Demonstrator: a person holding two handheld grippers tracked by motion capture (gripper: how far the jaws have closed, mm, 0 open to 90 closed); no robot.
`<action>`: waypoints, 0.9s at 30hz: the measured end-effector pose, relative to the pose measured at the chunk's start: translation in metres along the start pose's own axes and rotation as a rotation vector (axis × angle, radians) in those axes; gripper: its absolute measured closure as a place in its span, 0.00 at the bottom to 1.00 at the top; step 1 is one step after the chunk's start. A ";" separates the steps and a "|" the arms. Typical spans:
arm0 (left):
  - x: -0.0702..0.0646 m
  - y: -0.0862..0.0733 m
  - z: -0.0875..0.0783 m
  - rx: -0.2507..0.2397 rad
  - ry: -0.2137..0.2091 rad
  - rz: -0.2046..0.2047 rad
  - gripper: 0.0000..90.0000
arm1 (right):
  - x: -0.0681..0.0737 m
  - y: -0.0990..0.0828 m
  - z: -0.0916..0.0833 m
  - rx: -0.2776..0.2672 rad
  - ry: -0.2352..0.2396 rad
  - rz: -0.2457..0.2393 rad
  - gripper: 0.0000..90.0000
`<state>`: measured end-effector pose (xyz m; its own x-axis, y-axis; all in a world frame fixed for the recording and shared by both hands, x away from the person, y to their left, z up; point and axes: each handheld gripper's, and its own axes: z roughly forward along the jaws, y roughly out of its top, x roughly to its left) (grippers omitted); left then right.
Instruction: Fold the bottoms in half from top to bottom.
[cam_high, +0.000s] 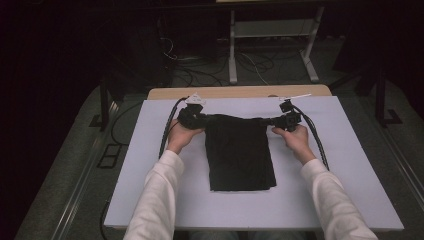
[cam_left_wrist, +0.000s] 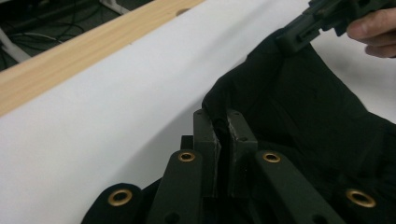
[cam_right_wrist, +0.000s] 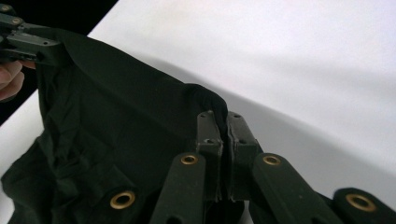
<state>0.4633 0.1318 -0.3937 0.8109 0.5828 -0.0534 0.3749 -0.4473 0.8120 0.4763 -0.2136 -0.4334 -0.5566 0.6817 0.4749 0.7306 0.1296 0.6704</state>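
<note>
A black cloth (cam_high: 239, 156) lies folded on the white sheet (cam_high: 330, 160), long side running toward me. My left gripper (cam_high: 206, 118) is shut on the cloth's far left corner (cam_left_wrist: 219, 105). My right gripper (cam_high: 274, 120) is shut on its far right corner (cam_right_wrist: 210, 100). The far edge is stretched between the two and lifted a little off the sheet. In the left gripper view the cloth (cam_left_wrist: 303, 112) runs off to the other gripper (cam_left_wrist: 303, 30) at the top right. In the right gripper view the cloth (cam_right_wrist: 107, 121) reaches the other gripper (cam_right_wrist: 32, 44) at the top left.
The white sheet covers a wooden table whose far edge (cam_high: 240, 92) shows beyond it. Black cables (cam_high: 167, 127) trail from both grippers across the sheet. A white table frame (cam_high: 272, 40) and loose wires lie on the floor beyond.
</note>
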 end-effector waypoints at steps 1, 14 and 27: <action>0.002 -0.001 0.003 -0.001 0.007 0.002 0.93 | -0.001 0.000 0.001 0.001 -0.006 0.002 0.94; 0.018 -0.013 0.037 0.049 0.007 -0.105 0.91 | -0.020 -0.002 0.015 0.006 -0.054 0.008 0.94; 0.019 -0.023 0.034 0.120 -0.043 -0.208 0.54 | -0.011 -0.005 0.012 0.051 -0.038 -0.085 0.67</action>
<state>0.4855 0.1299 -0.4335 0.7278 0.6428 -0.2392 0.5847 -0.3993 0.7062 0.4830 -0.2132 -0.4485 -0.6027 0.6933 0.3950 0.7010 0.2236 0.6772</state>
